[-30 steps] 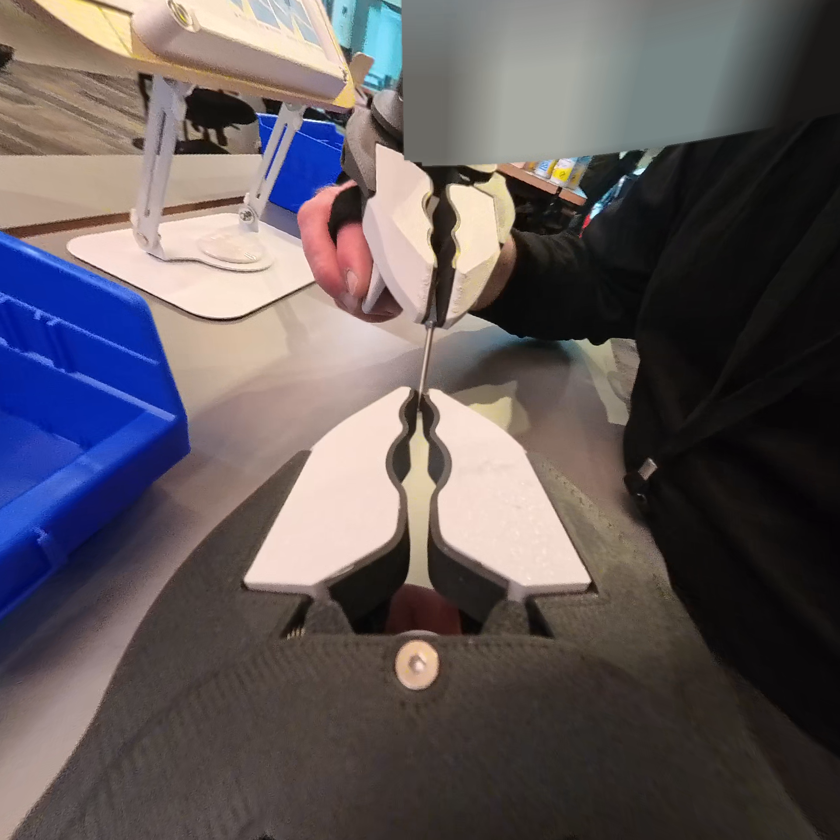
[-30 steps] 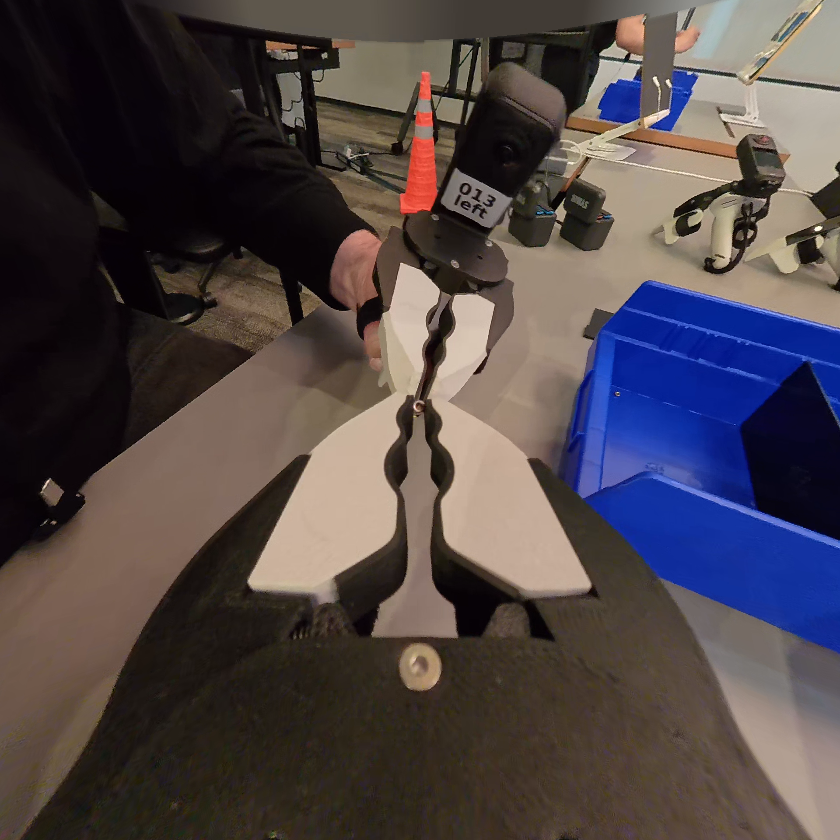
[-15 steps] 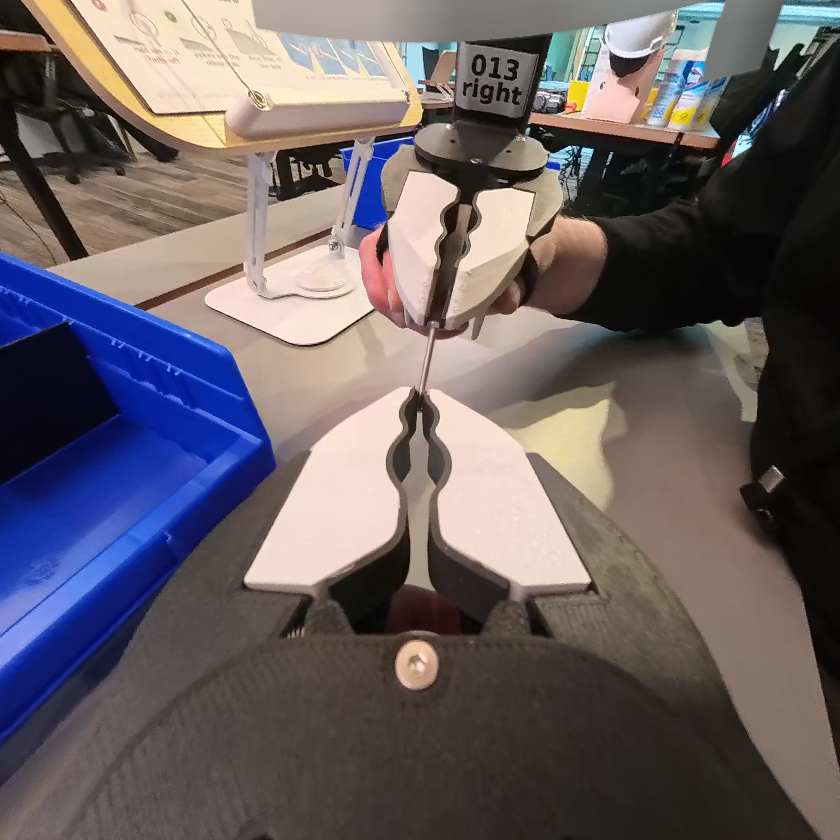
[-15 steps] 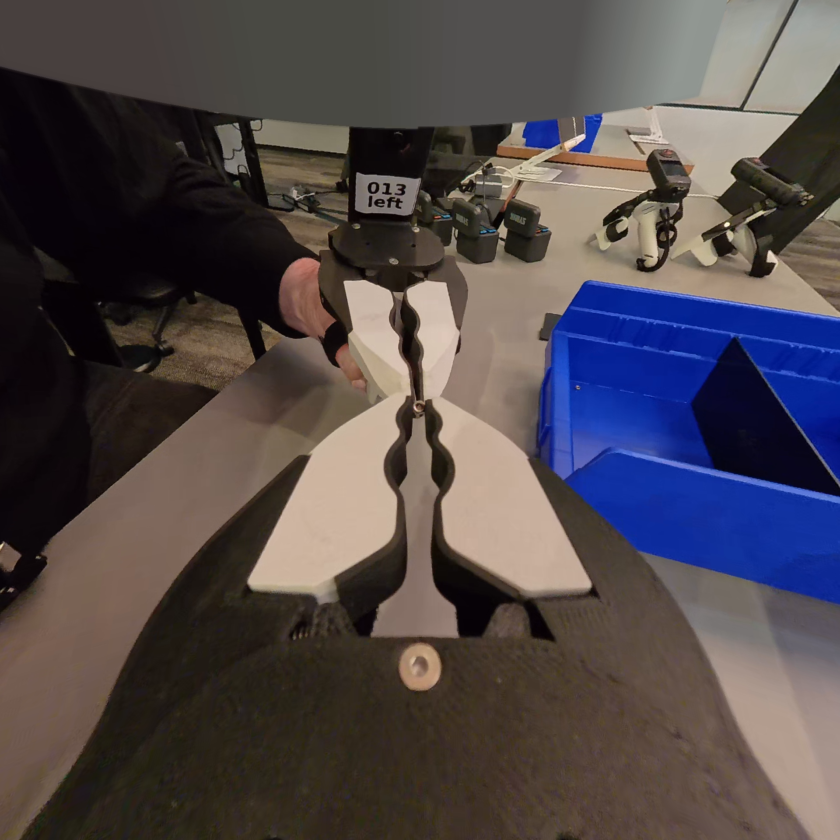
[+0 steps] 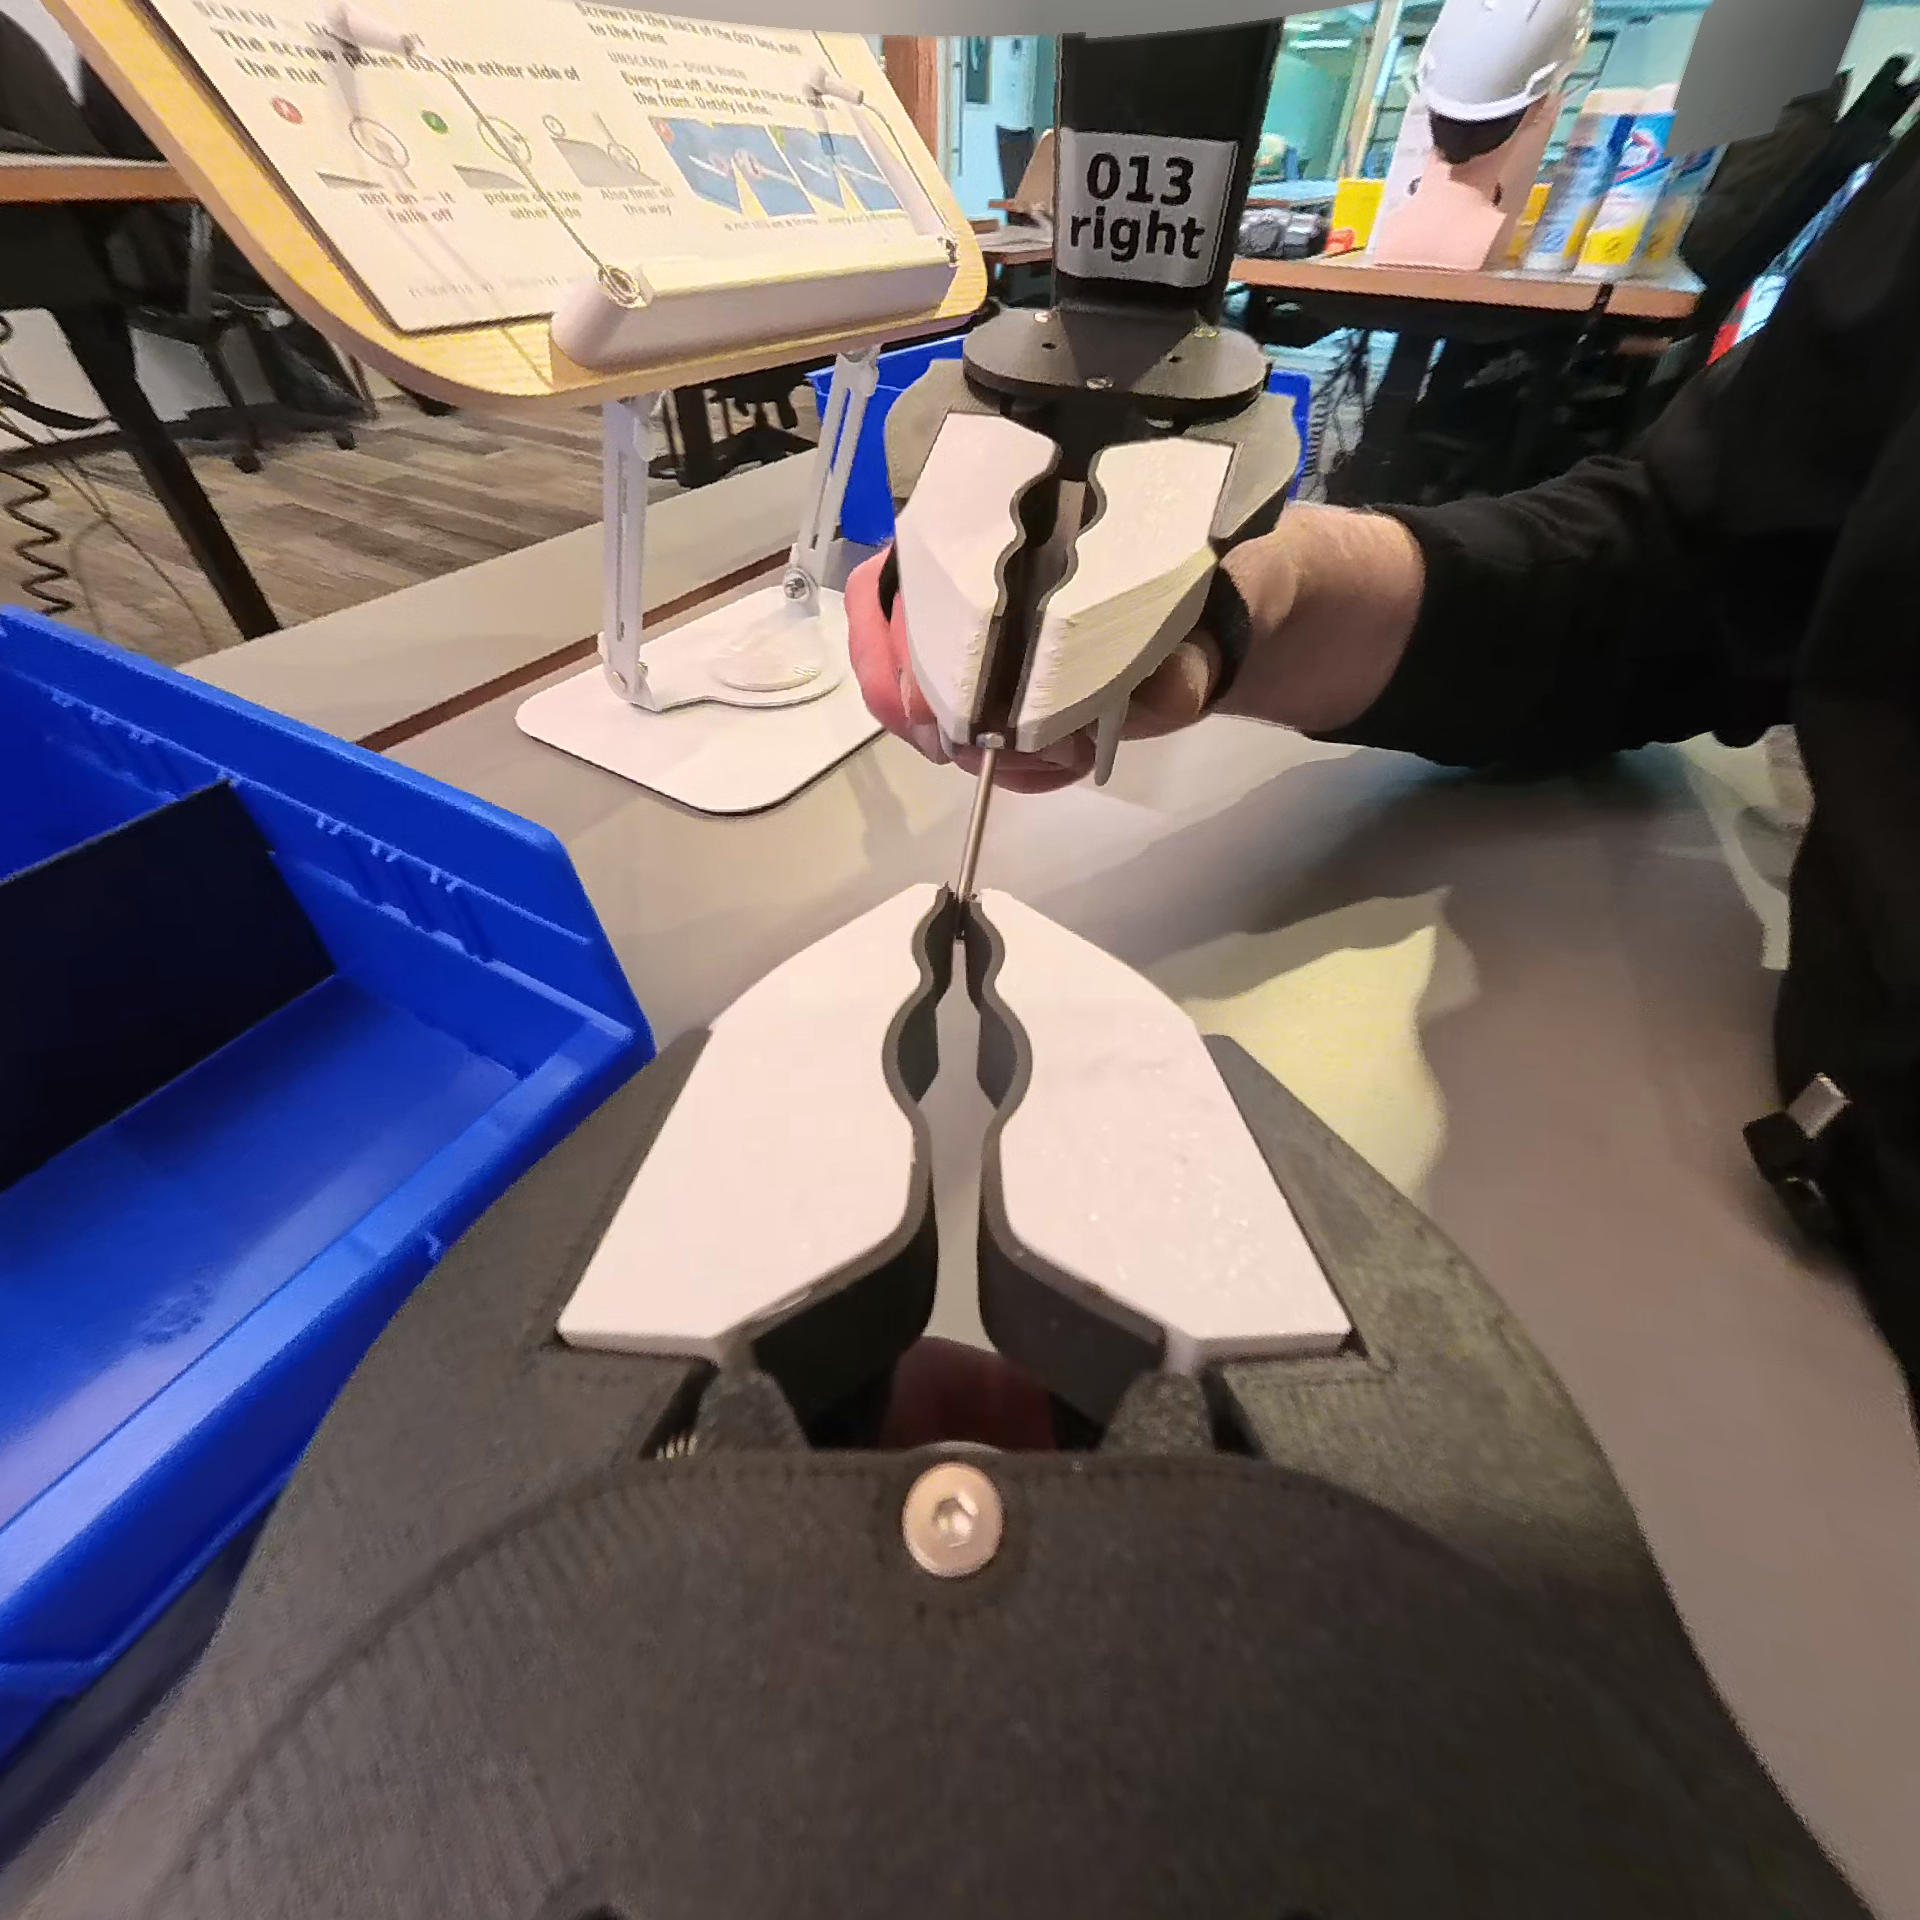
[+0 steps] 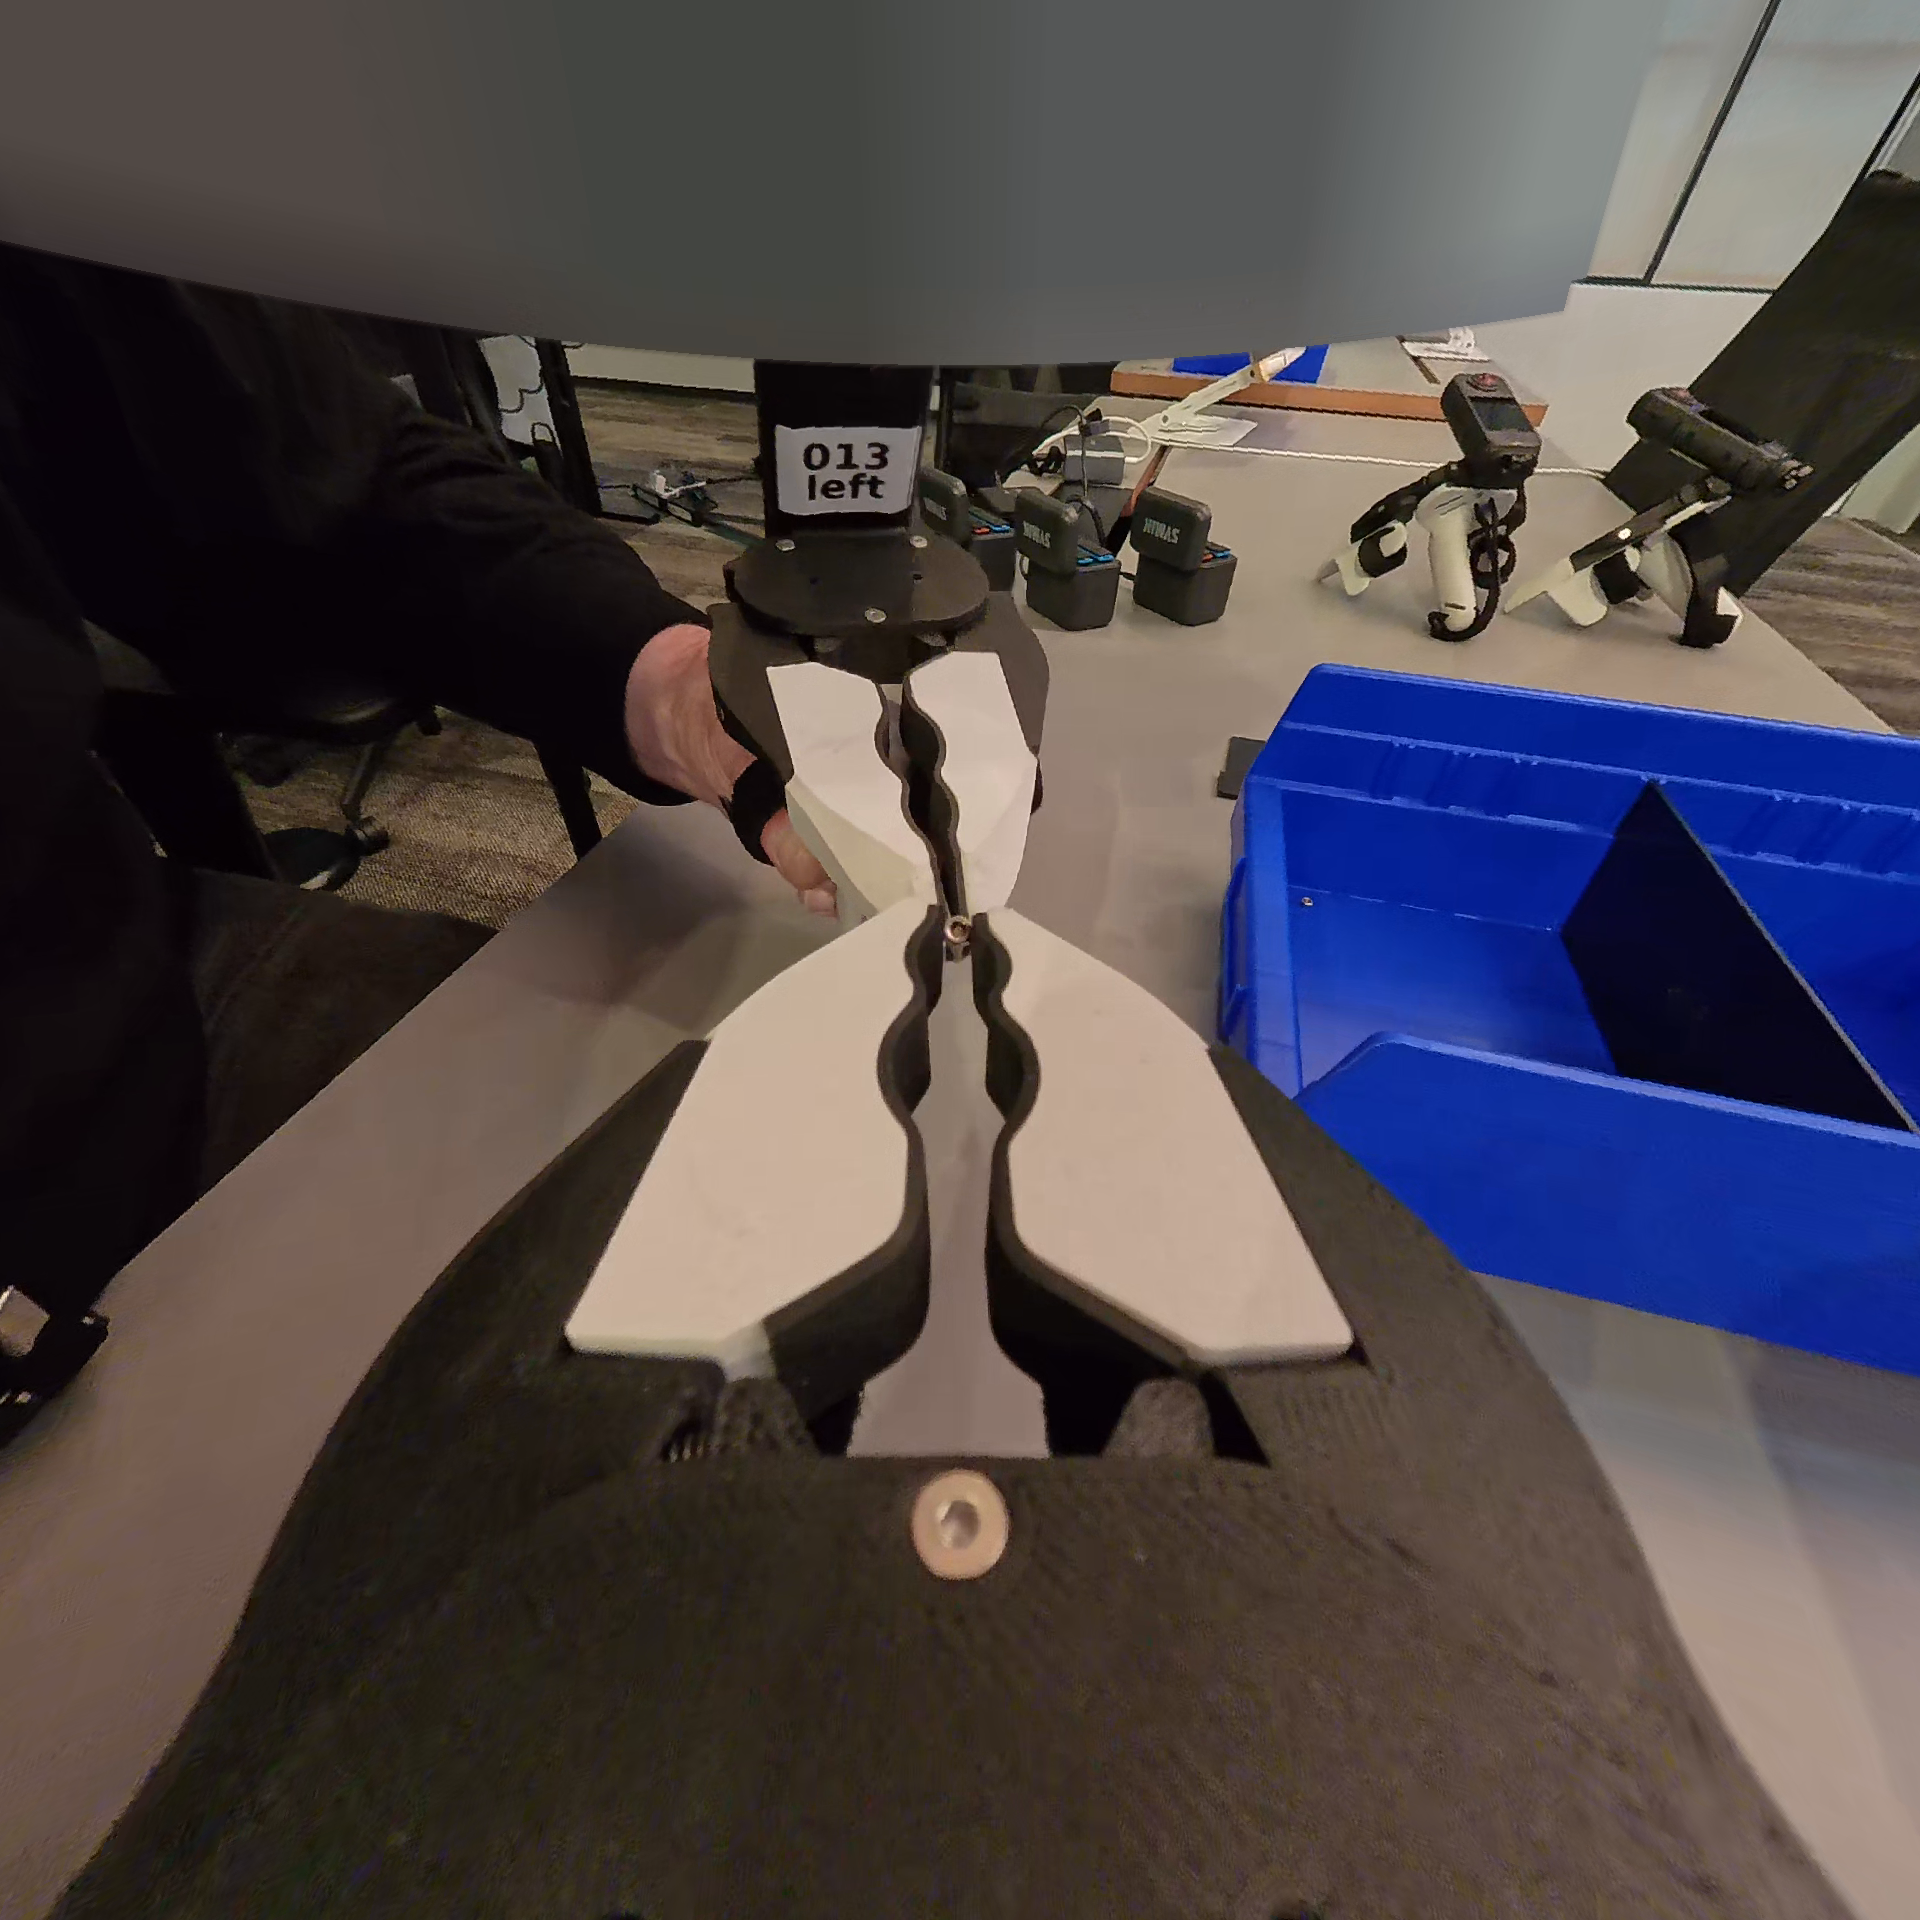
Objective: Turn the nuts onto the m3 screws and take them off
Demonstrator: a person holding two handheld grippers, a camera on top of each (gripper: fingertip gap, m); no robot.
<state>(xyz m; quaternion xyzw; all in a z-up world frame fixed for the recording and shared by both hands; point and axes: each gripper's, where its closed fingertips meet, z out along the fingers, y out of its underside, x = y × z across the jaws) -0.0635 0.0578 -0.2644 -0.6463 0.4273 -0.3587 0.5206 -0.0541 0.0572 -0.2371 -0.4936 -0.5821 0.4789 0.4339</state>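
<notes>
A thin silver M3 screw [image 5: 974, 821] spans the gap between my two grippers above the grey table [image 5: 1403, 831]. My right gripper [image 6: 956, 928] is shut on the screw's head [image 6: 954, 932]. It also shows in the left wrist view [image 5: 987, 732], pointing down at me. My left gripper [image 5: 961, 906] is shut on the screw's other end, where a small dark nut sits between the tips, mostly hidden. The left gripper also shows in the right wrist view [image 6: 951, 894], tip to tip with the right one. A hand holds each gripper.
A blue bin [image 5: 468, 831] with a dark divider stands left of the left gripper; in the right wrist view it is at the right [image 6: 1558, 727]. A white stand with an instruction board [image 5: 623, 208] is behind. Chargers [image 6: 1091, 561] and spare grippers [image 6: 1455, 540] are farther off. Only a small space, under 4 cm, lies between the two pairs of fingers.
Both grippers have turned together about the screw while staying shut on it. The opposite gripper now stands upright in each view, and more of the blue bin shows.
</notes>
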